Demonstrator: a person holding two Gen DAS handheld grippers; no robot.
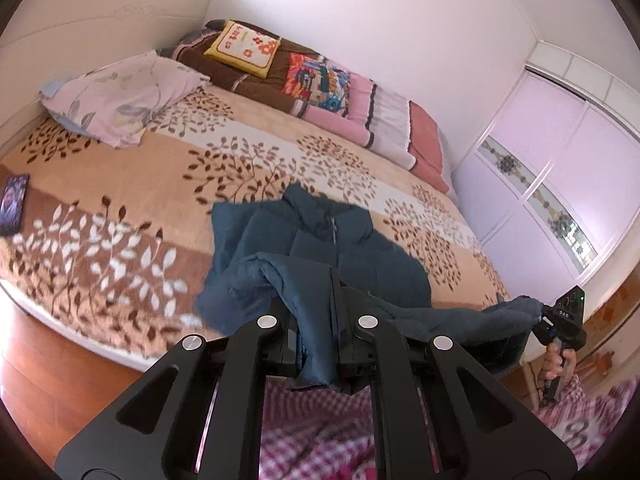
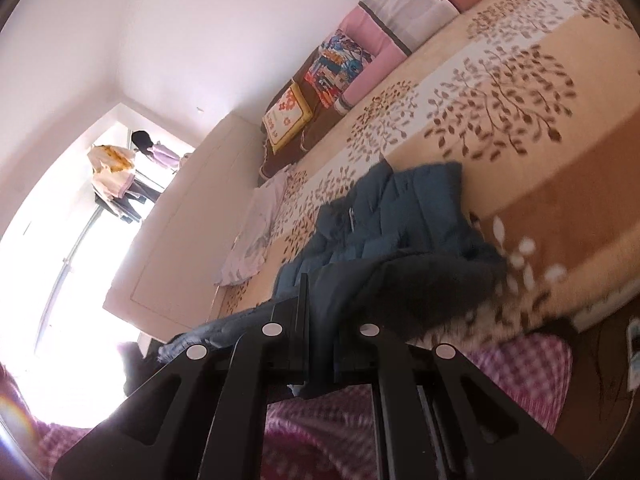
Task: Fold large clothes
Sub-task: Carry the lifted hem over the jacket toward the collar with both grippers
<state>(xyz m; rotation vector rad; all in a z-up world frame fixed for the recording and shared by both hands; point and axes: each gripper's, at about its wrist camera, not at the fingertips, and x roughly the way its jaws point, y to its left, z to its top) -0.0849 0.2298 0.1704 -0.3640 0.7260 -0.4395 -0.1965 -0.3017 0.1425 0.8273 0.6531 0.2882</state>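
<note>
A dark blue quilted jacket [image 1: 352,256] lies on the bed with its collar towards the far side; it also shows in the right wrist view [image 2: 384,216]. My left gripper [image 1: 332,276] is shut on the jacket's near hem and holds it raised off the bed. My right gripper [image 2: 316,280] is shut on another part of the hem; in the left wrist view it [image 1: 540,312] shows at the right, gripping the fabric, held by a hand.
The bed [image 1: 120,220] has a tan blanket with a leaf pattern. Pillows [image 1: 116,96] and folded quilts [image 1: 320,84] line the far side. A dark flat object [image 1: 14,204] lies at the left. A wardrobe [image 1: 560,168] stands at the right. The floor [image 1: 60,360] is wooden.
</note>
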